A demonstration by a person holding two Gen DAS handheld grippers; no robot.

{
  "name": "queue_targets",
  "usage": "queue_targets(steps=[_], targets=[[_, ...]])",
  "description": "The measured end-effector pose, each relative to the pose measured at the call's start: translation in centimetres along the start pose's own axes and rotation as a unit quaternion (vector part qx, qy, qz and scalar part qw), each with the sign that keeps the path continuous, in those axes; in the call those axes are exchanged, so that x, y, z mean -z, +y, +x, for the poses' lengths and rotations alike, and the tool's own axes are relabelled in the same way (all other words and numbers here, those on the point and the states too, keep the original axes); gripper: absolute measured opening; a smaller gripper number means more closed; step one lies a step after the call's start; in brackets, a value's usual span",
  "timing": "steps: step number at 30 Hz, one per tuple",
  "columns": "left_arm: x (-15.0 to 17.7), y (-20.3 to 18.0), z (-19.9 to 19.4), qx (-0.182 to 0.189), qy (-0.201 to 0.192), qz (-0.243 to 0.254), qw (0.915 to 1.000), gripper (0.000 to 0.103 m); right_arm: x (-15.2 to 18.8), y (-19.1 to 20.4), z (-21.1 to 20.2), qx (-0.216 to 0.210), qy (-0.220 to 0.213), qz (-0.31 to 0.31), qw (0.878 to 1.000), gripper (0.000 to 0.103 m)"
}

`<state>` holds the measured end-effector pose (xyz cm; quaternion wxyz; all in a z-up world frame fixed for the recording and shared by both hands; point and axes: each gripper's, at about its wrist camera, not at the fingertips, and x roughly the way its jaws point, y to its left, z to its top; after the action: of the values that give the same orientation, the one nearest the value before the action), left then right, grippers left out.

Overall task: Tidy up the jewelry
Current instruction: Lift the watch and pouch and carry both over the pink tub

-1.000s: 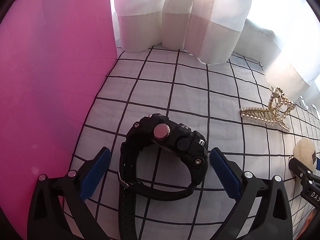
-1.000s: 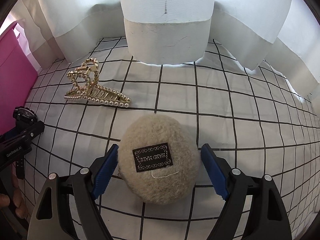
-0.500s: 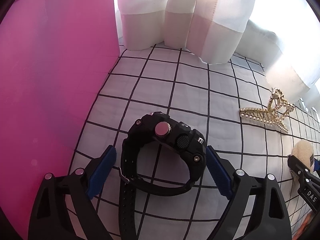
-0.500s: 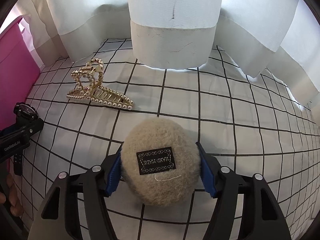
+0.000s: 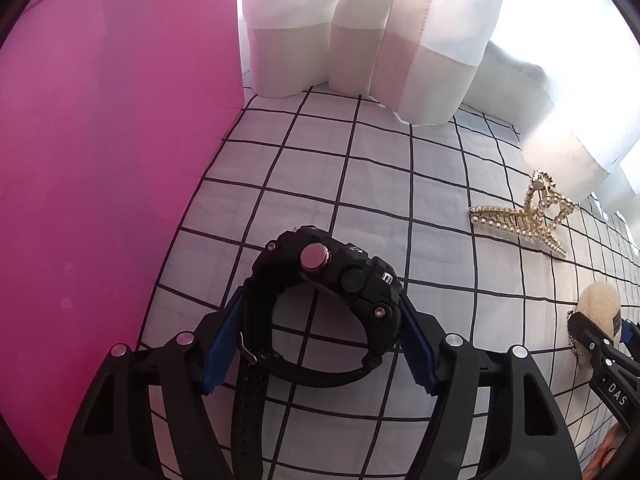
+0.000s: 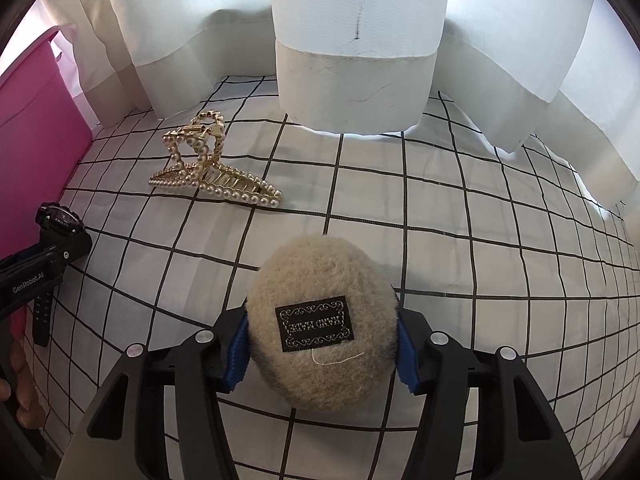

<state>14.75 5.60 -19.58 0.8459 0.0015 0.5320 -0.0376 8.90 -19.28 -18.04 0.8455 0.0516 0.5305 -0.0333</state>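
Note:
My left gripper is shut on a black wristwatch, its blue pads pressing both sides of the case on the checked cloth. My right gripper is shut on a round beige fluffy pouch with a black label. A gold pearl hair claw lies loose on the cloth, left and ahead of the pouch; it also shows in the left wrist view. The watch and left gripper show at the left edge of the right wrist view.
A pink box stands close on the left of the watch, also in the right wrist view. White curtains hang along the back. The surface is a white cloth with a black grid.
Both grippers closed from open: the left pads now press the watch, the right pads press the pouch. Both cameras moved slightly forward.

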Motion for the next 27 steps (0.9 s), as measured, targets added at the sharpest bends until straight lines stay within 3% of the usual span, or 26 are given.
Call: queue_targets(steps=[13,27], targets=[[3.1,-0.4,-3.1,0.008,-0.005,0.008,0.9999,0.068,0.7,-0.6,-2.1,-0.010,-0.015,0.000,1.000,0.056],[1.5,-2.6,-9.8,0.036,-0.068,0.024,0.9968,0.068,-0.7,-1.0,-8.0,-0.010,-0.065,0.001,0.998,0.056]])
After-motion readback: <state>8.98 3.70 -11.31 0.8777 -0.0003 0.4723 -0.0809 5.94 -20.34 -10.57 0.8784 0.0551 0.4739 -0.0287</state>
